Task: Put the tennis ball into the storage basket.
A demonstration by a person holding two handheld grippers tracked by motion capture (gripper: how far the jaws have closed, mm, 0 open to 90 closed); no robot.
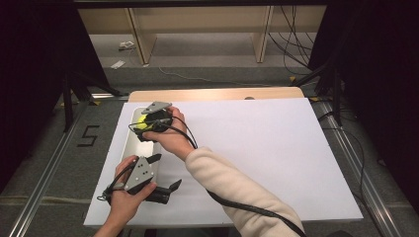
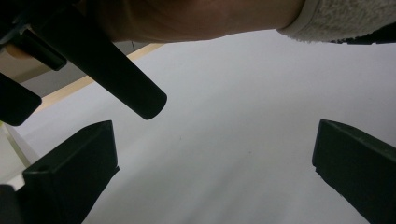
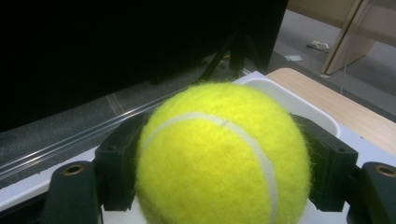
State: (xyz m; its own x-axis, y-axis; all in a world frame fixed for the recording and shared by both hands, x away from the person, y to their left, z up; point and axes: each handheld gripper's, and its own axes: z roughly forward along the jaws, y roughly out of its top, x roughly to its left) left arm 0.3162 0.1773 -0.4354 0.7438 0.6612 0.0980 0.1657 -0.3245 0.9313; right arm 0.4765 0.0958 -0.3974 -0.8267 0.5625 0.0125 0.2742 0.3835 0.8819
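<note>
I read one mark: a black numeral "5" on the grey floor, left of frame.

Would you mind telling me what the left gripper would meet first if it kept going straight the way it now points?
Probably the white table sheet: the open left gripper faces it, with nothing between its fingers. The right forearm crosses higher up.

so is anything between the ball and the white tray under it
Nothing visible. The right gripper holds the tennis ball between its jaws directly over the white tray, whose rim shows just behind the ball. The left gripper sits open beside the tray's near end.
</note>
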